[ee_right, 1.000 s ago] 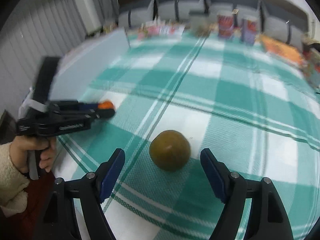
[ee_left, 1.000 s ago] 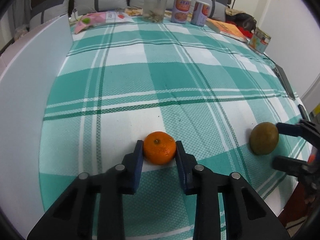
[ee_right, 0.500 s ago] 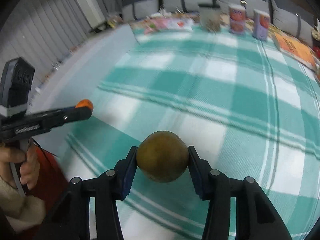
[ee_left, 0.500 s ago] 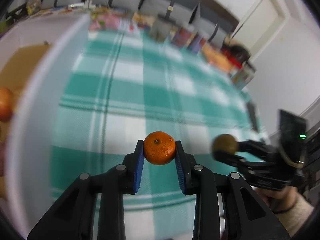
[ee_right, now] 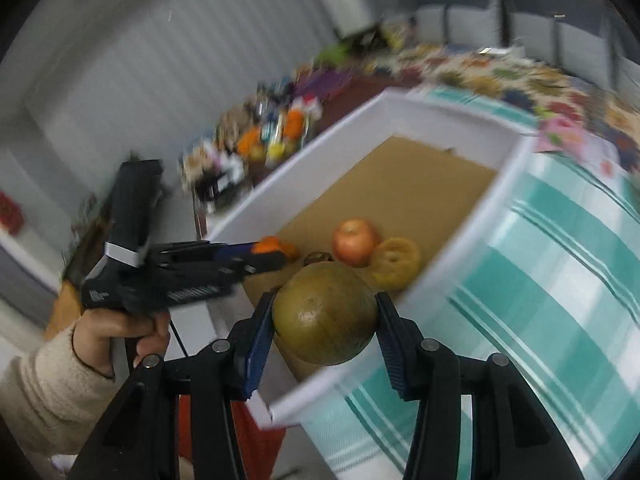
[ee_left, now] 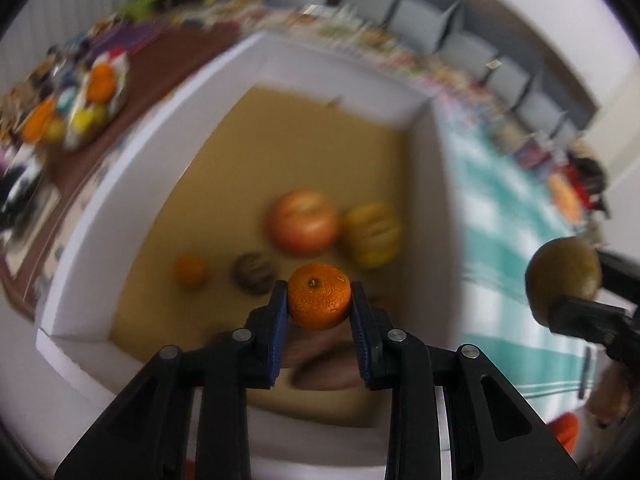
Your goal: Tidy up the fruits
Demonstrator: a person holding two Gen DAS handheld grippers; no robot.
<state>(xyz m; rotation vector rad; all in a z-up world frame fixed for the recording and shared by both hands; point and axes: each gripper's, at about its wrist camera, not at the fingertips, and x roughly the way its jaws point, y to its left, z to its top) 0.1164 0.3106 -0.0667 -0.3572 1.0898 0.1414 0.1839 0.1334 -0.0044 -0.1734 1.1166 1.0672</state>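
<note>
Clearly, the left claw (ee_left: 319, 305) pinches a small orange mandarin (ee_left: 319, 295) between its blue pads, held above the open white box (ee_left: 436, 216) with its brown cardboard floor. Its own arms hide the box's near wall. On that floor lie a red apple (ee_left: 303, 222), a ribbed yellow fruit (ee_left: 372, 234), a dark round fruit (ee_left: 253, 278) and a small orange one (ee_left: 189, 270), all smeared by blur, so their kinds are hard to tell. The right claw (ee_right: 325, 330) grips a large green-brown fruit (ee_right: 325, 313), pads pressed on both its sides, over the box's near corner where it meets the green-checked cloth (ee_right: 560, 280) on the counter. In the right wrist view a hand (ee_right: 120, 330) in a cream sleeve holds the left tool's handle. Beyond the box's far side, a heap of coloured packets (ee_right: 260, 140) is too blurred to read.
</note>
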